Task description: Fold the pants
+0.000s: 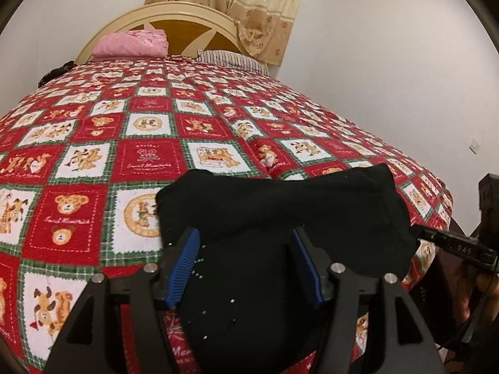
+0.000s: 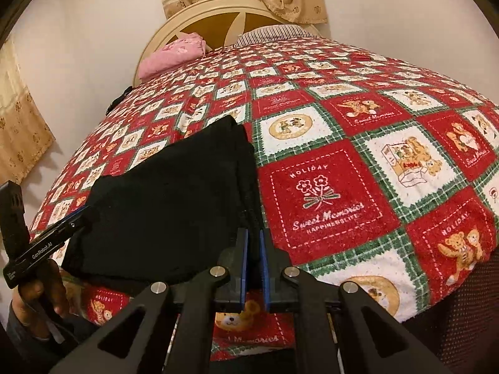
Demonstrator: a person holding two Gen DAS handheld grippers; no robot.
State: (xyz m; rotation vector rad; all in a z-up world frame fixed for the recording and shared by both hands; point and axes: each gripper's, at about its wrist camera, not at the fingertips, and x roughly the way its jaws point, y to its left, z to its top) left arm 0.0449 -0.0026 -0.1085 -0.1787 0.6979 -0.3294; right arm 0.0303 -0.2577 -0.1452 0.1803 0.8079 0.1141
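Observation:
Folded black pants lie near the foot edge of a bed with a red, white and green teddy-bear quilt. My left gripper stands open over the near part of the pants, with black cloth lying between its blue pads. The right wrist view shows the pants to the left. There my right gripper is shut on their right edge, a thin strip of cloth pinched between the pads. Each gripper also shows side-on in the other's view, the right gripper and the left gripper, both at the pants' corners.
A pink folded blanket and a striped pillow lie at the headboard under a beige curtain. The quilt drops off at the bed's near edge. A person's hand holds the left gripper.

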